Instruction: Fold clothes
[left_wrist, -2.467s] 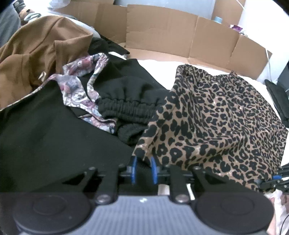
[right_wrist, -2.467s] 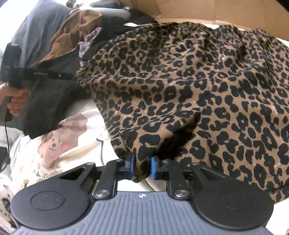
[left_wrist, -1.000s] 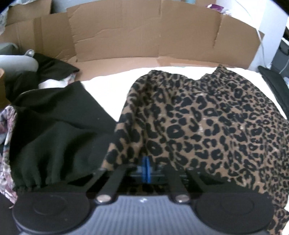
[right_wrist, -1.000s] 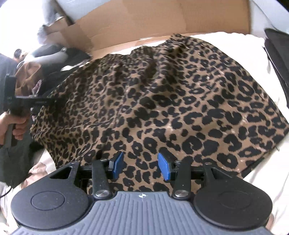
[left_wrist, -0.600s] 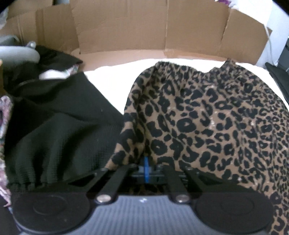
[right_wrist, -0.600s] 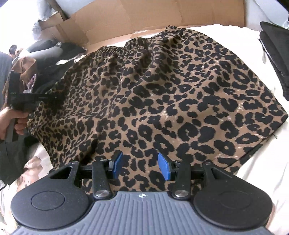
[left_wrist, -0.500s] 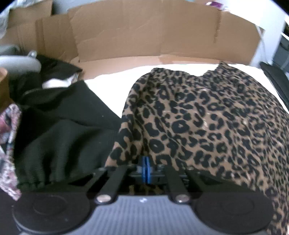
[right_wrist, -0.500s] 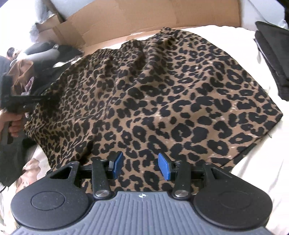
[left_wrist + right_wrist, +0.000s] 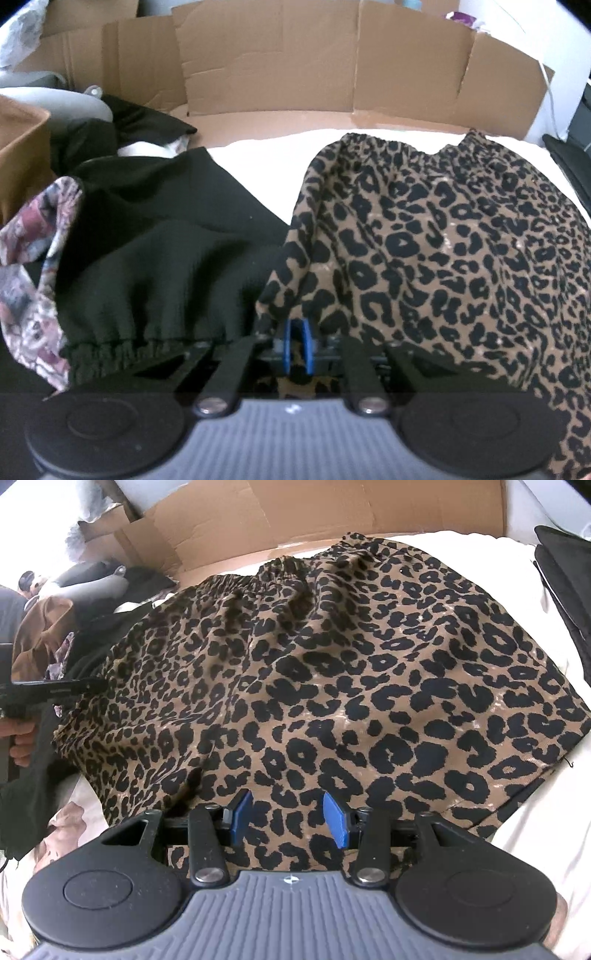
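A leopard-print skirt [image 9: 332, 672] lies spread on the white bed, its elastic waistband toward the cardboard at the back. In the left wrist view the skirt [image 9: 443, 251] fills the right half. My left gripper [image 9: 297, 347] is shut on the skirt's near left corner, with the cloth bunched over the blue pads. It also shows at the left edge of the right wrist view [image 9: 74, 686], at the skirt's left side. My right gripper [image 9: 290, 818] is open and empty, just above the skirt's near hem.
A black garment [image 9: 155, 266], a floral cloth [image 9: 33, 273] and a brown garment [image 9: 18, 155] are piled at the left. Flattened cardboard [image 9: 295, 74] stands along the back. A folded black item [image 9: 565, 590] lies at the right edge of the white sheet [image 9: 535, 830].
My right gripper has let go of the skirt's hem and opened. The skirt has been laid flatter on the bed. My left gripper's pads have parted slightly but still pinch the corner.
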`<state>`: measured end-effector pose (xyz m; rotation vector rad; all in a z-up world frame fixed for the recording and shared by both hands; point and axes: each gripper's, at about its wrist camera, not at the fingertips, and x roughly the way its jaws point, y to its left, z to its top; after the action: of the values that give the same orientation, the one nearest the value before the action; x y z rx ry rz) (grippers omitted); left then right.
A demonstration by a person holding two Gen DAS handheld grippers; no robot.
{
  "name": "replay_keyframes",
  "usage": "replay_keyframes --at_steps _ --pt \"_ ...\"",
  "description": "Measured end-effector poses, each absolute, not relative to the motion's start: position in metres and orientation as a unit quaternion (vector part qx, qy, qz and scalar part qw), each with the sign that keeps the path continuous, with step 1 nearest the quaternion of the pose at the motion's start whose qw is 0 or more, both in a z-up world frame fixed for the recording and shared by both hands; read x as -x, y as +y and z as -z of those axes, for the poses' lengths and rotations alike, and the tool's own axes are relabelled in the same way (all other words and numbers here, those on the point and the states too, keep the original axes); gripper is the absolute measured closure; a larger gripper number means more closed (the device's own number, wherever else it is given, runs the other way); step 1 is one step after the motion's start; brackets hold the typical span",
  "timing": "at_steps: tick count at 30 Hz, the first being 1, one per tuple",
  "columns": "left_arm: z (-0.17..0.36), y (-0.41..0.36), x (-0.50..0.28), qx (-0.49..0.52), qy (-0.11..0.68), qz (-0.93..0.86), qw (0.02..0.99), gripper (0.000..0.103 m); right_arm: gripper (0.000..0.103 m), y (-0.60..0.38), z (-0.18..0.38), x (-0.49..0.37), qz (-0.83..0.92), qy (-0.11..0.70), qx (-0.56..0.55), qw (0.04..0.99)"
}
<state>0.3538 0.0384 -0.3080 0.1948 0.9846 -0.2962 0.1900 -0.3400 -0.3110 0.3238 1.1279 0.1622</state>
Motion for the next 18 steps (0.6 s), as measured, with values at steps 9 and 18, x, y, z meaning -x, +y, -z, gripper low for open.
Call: replay_keyframes --at_steps 9,18 --pt "0.3 0.033 -0.345 -0.096 0.473 0.133 0.865 0.093 0.053 -0.357 0.312 -0.185 -0.058 0.528 -0.15 0.834" --pt "0.268 0.022 -0.341 -0.079 0.451 0.147 0.877 0.086 0.053 -0.378 0.31 -0.194 -0.028 0.506 -0.123 0.853"
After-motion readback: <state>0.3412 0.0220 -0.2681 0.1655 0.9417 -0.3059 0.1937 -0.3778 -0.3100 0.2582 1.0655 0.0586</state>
